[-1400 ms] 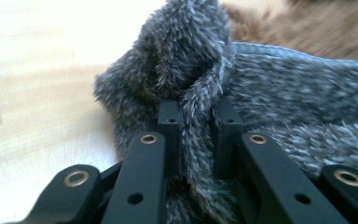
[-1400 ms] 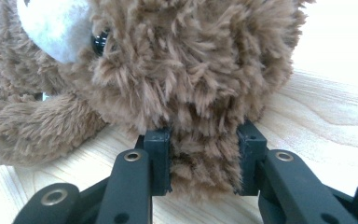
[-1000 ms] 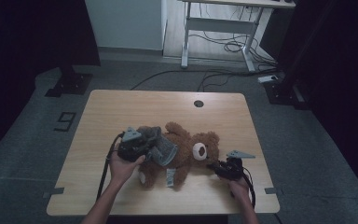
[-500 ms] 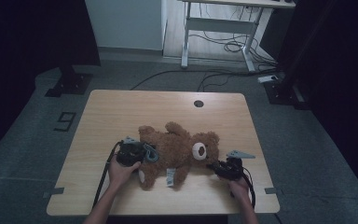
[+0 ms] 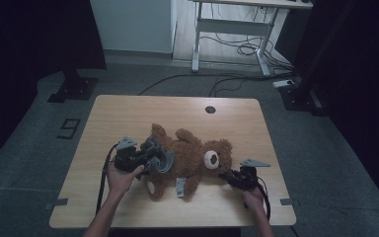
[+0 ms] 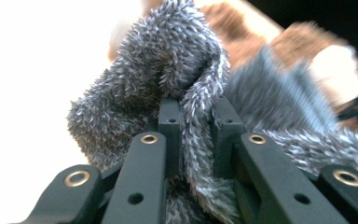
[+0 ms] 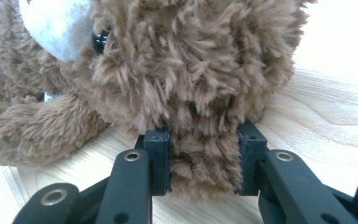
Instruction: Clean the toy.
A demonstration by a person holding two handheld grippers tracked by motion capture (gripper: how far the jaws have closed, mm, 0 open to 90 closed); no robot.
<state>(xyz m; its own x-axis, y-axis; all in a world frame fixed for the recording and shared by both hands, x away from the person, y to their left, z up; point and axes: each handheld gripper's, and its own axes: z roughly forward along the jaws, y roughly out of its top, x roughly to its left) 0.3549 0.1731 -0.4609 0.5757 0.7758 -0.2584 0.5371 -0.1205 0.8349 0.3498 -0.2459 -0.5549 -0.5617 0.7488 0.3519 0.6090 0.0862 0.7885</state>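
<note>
A pale wooden desk (image 5: pixel 128 118) carries a brown teddy bear (image 5: pixel 192 155) lying on its back across the near half, head toward the person's right, legs toward the left. A grey furry garment (image 5: pixel 162 159) is bunched around the bear's lower body.

The left gripper (image 5: pixel 145 157) is clenched on a fold of that grey garment (image 6: pixel 186 93): in the left gripper view the fur is pinched tightly between the two black jaws and spills out above and below them. The left hand (image 5: pixel 121 175) holds the gripper roughly level, pointing right toward the bear, forearm coming in from the bottom edge.

The right gripper (image 5: pixel 228 177) is clamped on a tuft of the bear's head (image 7: pixel 205 154), jaws low over the desk (image 7: pixel 335 126). The right hand (image 5: pixel 254 196) sits near the desk's front right corner, aiming left.
</note>
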